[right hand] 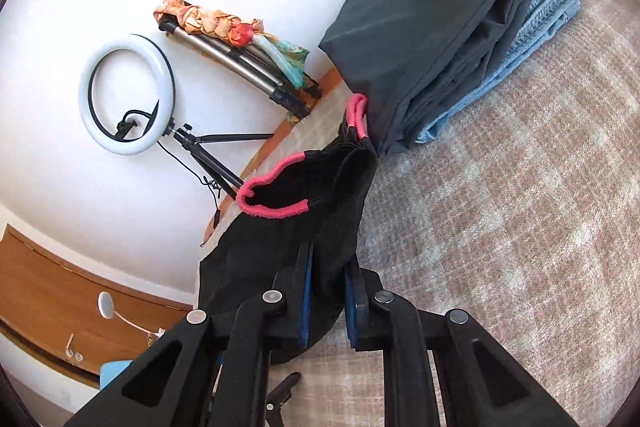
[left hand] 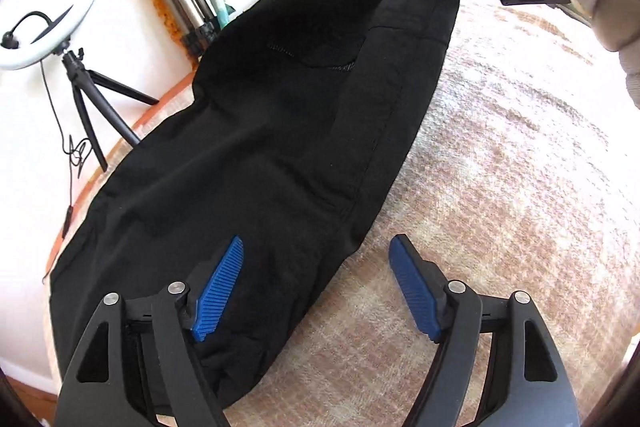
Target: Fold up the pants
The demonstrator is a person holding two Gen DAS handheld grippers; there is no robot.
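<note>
On the rug (left hand: pixel 500 167), right gripper (right hand: pixel 326 303) clamps black pants (left hand: pixel 260 147) beside folded clothes (right hand: pixel 440 39); left gripper (left hand: pixel 316 291) gapes.

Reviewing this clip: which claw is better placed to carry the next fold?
Right, probably. The right claw is shut on the black pants near the waistband; the left claw hovers open at the legs.

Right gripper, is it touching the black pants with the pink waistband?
Touching. In the right wrist view the right gripper has its blue-padded fingers shut on a bunch of the black pants with pink waistband.
</note>
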